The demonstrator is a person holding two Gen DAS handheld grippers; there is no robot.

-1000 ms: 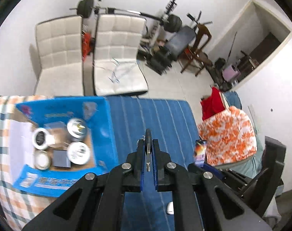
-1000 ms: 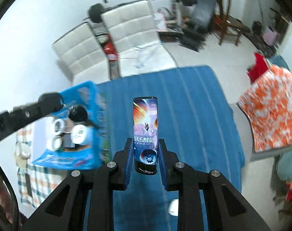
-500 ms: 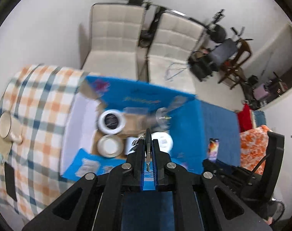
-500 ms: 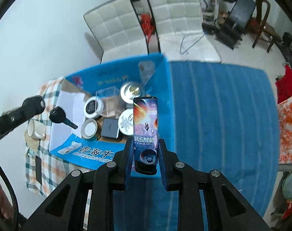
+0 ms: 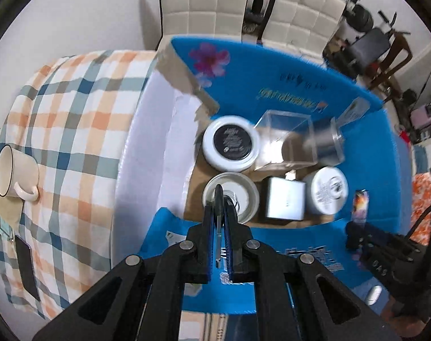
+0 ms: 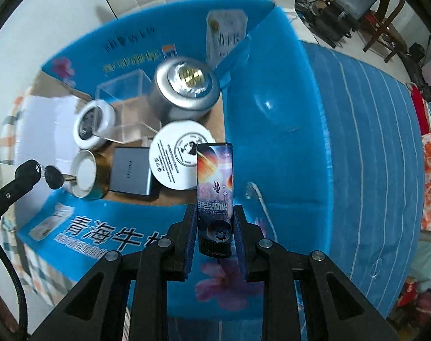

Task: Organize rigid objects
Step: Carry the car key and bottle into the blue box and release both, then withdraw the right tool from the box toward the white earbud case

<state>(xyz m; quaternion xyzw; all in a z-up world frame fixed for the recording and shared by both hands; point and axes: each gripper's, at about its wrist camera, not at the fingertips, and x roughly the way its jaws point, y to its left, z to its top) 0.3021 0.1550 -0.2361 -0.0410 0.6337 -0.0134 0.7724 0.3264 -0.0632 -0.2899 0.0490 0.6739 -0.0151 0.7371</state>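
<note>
Left wrist view: the left tool is clenched on a key, above a small tin inside the blue box.
Right wrist view: the right tool is grasping a printed case, upright, over the box's near edge, beside a white jar.

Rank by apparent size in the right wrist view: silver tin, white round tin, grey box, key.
1. silver tin
2. white round tin, close to the silver tin, so unsure
3. grey box
4. key
</note>
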